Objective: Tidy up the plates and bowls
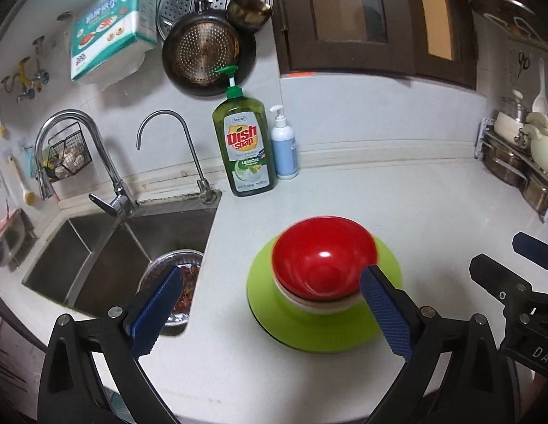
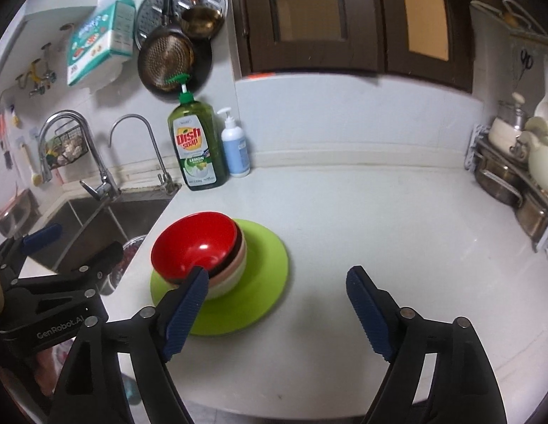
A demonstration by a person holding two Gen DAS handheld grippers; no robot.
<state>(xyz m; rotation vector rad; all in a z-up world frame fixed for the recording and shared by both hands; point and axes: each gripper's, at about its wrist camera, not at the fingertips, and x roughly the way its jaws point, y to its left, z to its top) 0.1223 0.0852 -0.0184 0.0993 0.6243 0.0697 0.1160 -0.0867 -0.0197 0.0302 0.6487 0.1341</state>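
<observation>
A red bowl (image 1: 323,256) (image 2: 194,245) tops a small stack of bowls, dark, pink and cream below it, standing on a lime green plate (image 1: 323,321) (image 2: 252,282) on the white counter. My left gripper (image 1: 270,312) is open, held just in front of the stack; its right finger (image 1: 387,314) overlaps the bowls' near rim, its left finger over the sink edge. My right gripper (image 2: 277,311) is open too, to the right of the stack, with its left finger (image 2: 185,314) in front of the bowls and nothing between the fingers.
A steel sink (image 1: 108,254) with a foil tray of food (image 1: 182,282) lies left of the plate. Green dish soap (image 1: 244,148) and a white pump bottle (image 1: 284,145) stand by the wall. A rack of pots (image 2: 514,176) fills the right corner. Pans hang above.
</observation>
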